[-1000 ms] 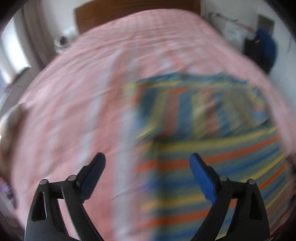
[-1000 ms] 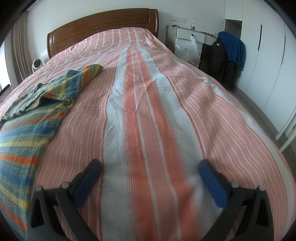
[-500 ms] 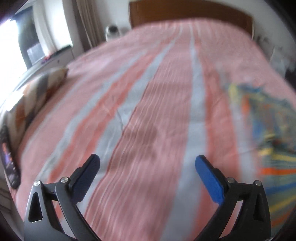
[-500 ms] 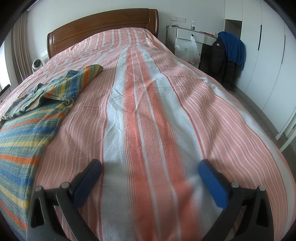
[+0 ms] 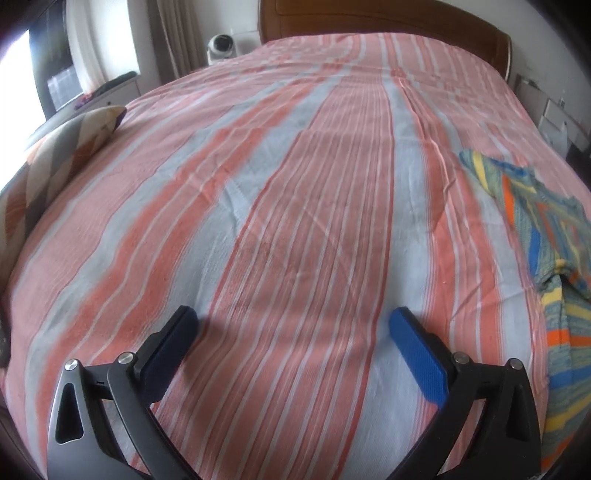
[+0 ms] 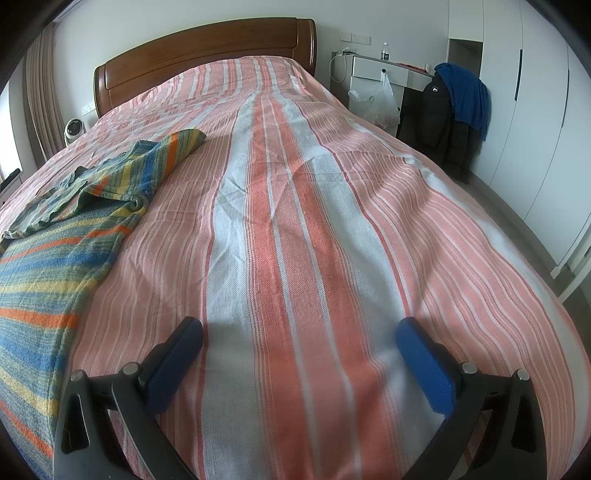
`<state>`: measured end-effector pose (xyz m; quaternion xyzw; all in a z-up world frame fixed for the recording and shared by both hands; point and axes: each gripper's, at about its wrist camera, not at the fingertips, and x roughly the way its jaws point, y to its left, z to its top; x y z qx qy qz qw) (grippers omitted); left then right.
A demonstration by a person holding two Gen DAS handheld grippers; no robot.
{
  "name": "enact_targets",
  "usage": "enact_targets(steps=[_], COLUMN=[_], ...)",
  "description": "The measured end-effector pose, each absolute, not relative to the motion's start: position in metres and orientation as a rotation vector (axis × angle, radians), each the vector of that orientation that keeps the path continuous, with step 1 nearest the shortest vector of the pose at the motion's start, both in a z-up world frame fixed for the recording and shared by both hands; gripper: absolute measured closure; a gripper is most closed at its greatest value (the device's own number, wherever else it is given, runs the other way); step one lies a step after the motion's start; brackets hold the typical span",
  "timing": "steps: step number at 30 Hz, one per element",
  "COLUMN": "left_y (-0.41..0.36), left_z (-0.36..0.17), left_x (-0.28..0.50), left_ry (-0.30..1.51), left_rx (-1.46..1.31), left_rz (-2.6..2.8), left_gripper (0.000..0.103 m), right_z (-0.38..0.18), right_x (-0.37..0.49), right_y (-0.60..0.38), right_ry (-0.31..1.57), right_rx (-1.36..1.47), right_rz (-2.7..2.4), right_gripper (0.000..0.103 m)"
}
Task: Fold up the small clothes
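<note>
left wrist: low, faces headboard (image 5: 384, 22) | right wrist: same | shared: bed (image 6: 288, 229)

Bedroom with a striped bed (image 6: 295, 221)
Wooden headboard (image 6: 207, 59) far; white wardrobes (image 6: 535, 110) right; bright window (image 5: 14, 74) and curtains (image 5: 177, 37) left

Shirt (image 6: 74, 206) on bed (image 6: 295, 221), left of right tongs (image 6: 299, 332).

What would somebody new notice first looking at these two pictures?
Most likely the bedspread, pink with pale stripes, filling both views up to the wooden headboard. Next, the striped shirt in blue, yellow and orange, lying rumpled between the two claws: at the left edge of the right view, the right edge of the left view. Both the left claw and the right claw hang open over bare bedspread, holding nothing.
</note>
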<state>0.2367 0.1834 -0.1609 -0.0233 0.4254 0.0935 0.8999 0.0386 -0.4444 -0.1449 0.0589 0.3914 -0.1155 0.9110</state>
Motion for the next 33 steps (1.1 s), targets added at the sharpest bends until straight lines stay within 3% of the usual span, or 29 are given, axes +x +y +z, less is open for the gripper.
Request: enact_targets(steps=[33], left_y=[0.1835], left_z=[-0.1606], left_x=[0.2365], left_ry=[0.88], left_rx=[-0.047], left_rz=[0.194], left_gripper=[0.0], right_z=[-0.1431], right_x=[0.0385], right_y=[-0.4447], right_ry=[0.802], right_rx=[0.12], right_rz=[-0.242], right_gripper=[0.0])
